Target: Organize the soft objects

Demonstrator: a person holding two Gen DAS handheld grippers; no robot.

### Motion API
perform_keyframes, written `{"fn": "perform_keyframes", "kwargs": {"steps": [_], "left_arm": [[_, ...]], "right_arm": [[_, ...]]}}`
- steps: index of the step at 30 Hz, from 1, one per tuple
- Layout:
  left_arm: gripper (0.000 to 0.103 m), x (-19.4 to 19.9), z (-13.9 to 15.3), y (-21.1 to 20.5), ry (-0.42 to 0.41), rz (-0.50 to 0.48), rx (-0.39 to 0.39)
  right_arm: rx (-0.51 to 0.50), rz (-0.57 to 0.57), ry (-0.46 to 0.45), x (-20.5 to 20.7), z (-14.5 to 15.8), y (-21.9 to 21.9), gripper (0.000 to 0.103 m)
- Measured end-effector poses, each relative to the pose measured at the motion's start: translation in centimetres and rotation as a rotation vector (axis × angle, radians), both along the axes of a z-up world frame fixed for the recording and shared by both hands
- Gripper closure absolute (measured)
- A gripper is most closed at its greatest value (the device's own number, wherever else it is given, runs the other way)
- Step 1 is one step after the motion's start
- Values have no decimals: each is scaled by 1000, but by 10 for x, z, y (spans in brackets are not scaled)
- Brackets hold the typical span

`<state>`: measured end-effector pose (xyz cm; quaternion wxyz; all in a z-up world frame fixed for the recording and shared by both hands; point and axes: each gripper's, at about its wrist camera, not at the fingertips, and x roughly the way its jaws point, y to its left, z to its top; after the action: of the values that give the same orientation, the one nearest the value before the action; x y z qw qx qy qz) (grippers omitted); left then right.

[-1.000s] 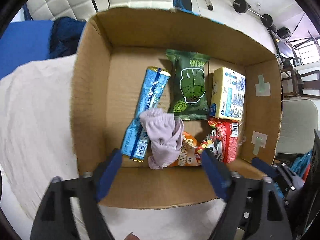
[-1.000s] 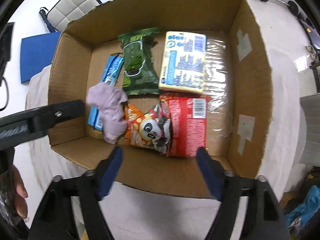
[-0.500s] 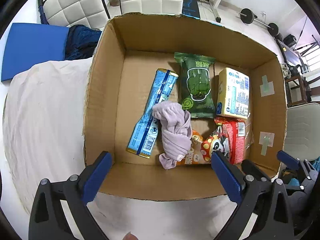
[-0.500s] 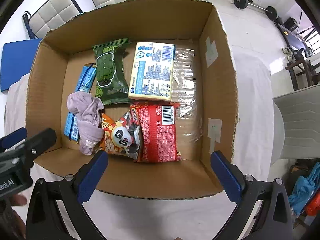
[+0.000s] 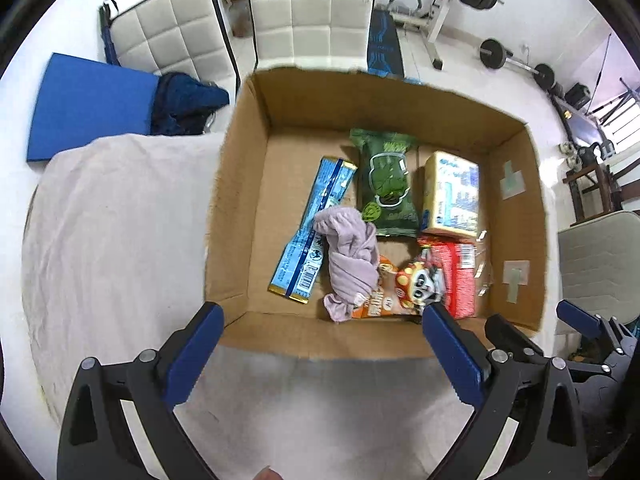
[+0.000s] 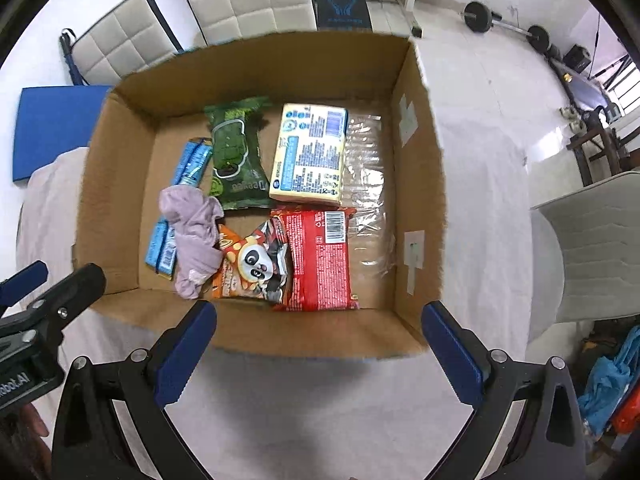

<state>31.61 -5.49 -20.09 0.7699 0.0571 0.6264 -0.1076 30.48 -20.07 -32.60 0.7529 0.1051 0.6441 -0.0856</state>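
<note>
With both grippers (image 5: 320, 332) (image 6: 320, 332) spread wide and empty outside the box (image 6: 256, 332), the cloth (image 6: 194, 236) draped over slick packets could snag and drag one

White-sheeted bed (image 5: 120, 240); cardboard box (image 5: 236, 208) resting on it

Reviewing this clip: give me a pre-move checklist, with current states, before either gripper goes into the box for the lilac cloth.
1. Left gripper open, empty: ok.
2. Right gripper open, empty: ok.
3. Both outside the cardboard box, above its near wall: ok.
4. Lilac cloth uncovered, on top: ok.
5. Cloth free of neighbours: not ok; it overlaps the blue packet and the panda snack bag.
6. Where the cloth should go: cannot tell.
</note>
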Motion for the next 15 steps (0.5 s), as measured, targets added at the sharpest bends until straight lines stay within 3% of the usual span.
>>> {"fn": "perform_keyframes", "kwargs": {"steps": [5,15], "left_arm": [[1,-28,43,8,-58,17,-17],[1,-90,132,24,-149,30,-80]], "right_arm": [[4,10,-53,-31,40,2,0],[17,28,-183,-105,147,4,0]]}}
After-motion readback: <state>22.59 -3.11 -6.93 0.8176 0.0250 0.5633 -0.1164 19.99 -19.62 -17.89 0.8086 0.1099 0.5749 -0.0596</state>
